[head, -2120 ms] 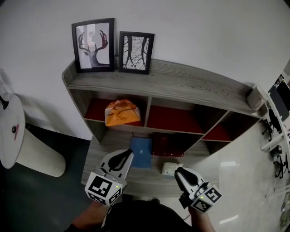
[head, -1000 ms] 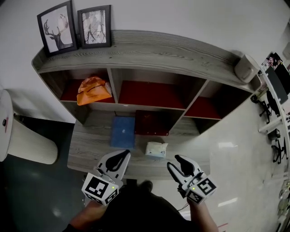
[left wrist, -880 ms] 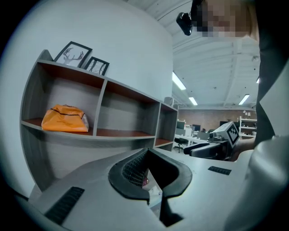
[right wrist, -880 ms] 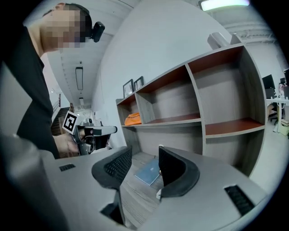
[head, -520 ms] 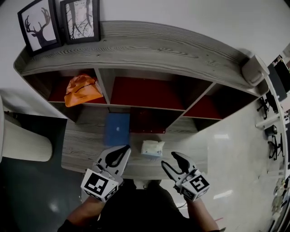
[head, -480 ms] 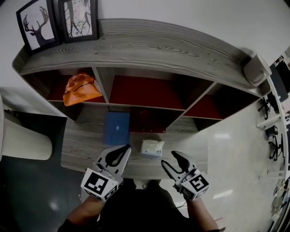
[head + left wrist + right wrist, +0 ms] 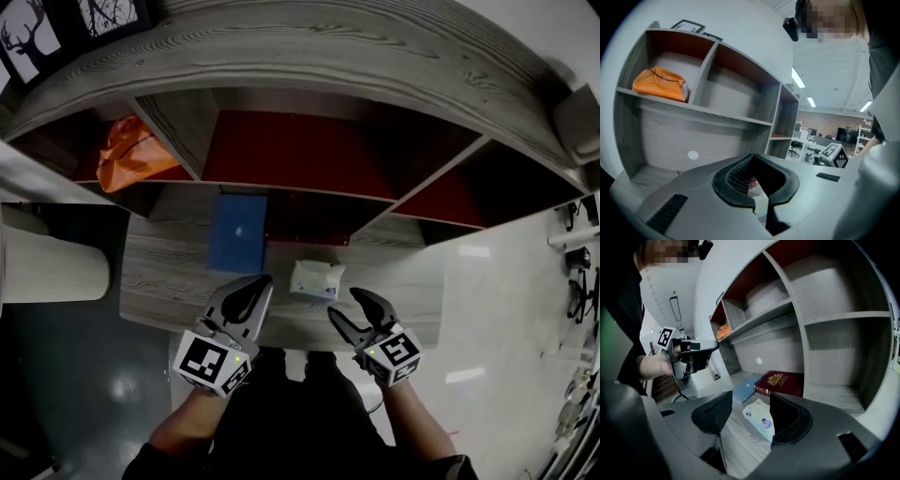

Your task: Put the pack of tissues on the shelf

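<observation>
The pack of tissues [image 7: 314,279] is pale with blue print and lies flat on the bottom board [image 7: 164,286] of the grey wooden shelf [image 7: 309,56], near its front edge. My right gripper [image 7: 345,305] is just right of it and in front. Its jaws have just been opening and stand open with nothing between them. In the right gripper view the pack of tissues [image 7: 759,420] lies just beyond the right gripper [image 7: 750,399]. My left gripper [image 7: 261,281] is shut and empty, just left of the pack. The left gripper [image 7: 753,159] faces the shelf compartments.
A blue book [image 7: 237,232] and a dark red book [image 7: 780,382] lie behind the pack on the same board. An orange bag [image 7: 131,150] sits in the upper left compartment. Framed pictures [image 7: 23,37] stand on top. A white round stand [image 7: 47,272] is at the left.
Both grippers have dropped and come closer to the bottom board and the pack. The right jaws have spread wider. The shelf now fills more of the head view.
</observation>
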`<state>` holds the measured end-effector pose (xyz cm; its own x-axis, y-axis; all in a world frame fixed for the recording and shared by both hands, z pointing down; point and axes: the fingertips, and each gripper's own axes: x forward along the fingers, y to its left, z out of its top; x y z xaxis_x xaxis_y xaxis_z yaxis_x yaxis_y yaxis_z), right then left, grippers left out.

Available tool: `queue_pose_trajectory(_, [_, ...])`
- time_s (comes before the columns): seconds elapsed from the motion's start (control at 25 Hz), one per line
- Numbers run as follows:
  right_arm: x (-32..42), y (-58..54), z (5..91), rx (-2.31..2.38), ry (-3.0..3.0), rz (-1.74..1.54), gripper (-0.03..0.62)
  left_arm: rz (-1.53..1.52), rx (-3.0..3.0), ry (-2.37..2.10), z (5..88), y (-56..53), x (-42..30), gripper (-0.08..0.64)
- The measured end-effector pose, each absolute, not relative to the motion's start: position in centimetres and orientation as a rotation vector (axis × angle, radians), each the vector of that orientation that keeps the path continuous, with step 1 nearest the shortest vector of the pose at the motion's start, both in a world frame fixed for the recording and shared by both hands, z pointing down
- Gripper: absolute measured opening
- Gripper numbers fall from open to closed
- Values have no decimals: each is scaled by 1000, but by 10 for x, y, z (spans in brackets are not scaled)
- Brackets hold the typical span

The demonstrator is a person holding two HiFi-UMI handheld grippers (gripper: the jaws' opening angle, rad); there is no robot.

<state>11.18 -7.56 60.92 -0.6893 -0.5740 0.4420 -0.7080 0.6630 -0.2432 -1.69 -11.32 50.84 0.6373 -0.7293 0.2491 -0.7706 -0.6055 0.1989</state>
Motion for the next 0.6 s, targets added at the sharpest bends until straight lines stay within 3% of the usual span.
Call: queue_pose_trajectory(0.6, [106,-82,714,1041,-2382,670,207,368,2516,-1125,594,-99,-5,14])
